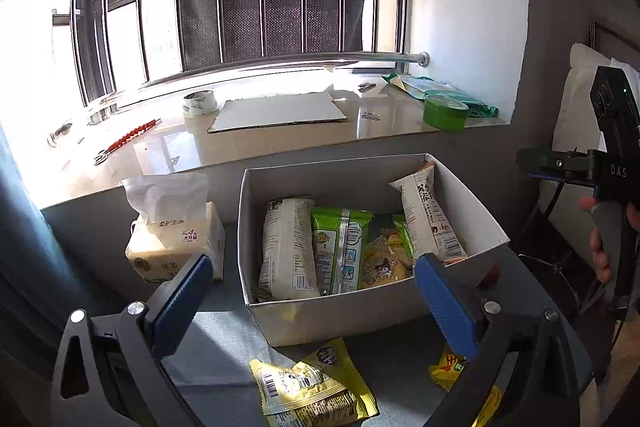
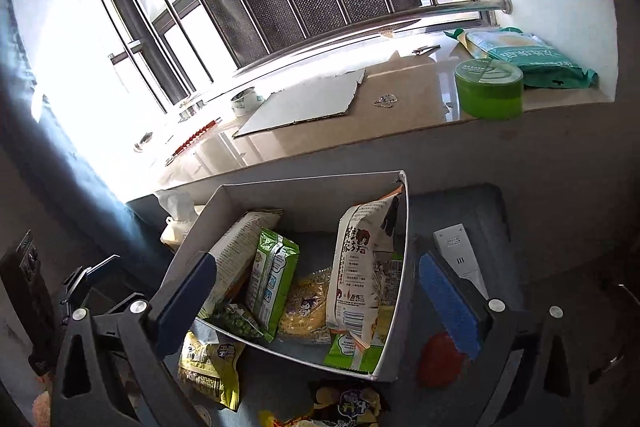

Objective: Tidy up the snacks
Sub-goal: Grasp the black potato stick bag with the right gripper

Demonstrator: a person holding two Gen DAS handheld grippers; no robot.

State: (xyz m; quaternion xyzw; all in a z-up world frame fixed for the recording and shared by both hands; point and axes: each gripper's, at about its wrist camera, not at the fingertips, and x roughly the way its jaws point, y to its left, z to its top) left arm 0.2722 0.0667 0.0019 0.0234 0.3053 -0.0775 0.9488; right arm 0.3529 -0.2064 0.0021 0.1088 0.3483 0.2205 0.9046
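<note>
Both my tools are spread wide with nothing between the pads — left gripper [image 1: 312,287] and right gripper [image 2: 316,295] hang above the near edge of the white box [image 1: 340,315], which sits on the grey-blue cloth [image 1: 216,347].

Already in the box: a tall white packet [image 1: 288,247] on its left, a green packet [image 1: 340,247] touching it, a yellow cartoon bag [image 1: 384,259] lying low, and a white packet with black lettering [image 1: 428,219] leaning tilted against the right wall.

Loose ones outside: a yellow pouch [image 1: 312,387] flat on the cloth just in front of the box, a yellow-orange wrapper [image 1: 448,367] partly hidden behind my left tool's finger, and a red thing [image 2: 440,359] near the box corner — can't tell what it is.

My read on the yellow pouch: light, crinkly foil, puffed with air, slippery. I'd pinch the flat sealed edge rather than the belly, gently, since the contents likely crush. Tissue pack [image 1: 172,239] beside the box isn't a snack, so I'd leave it.
</note>
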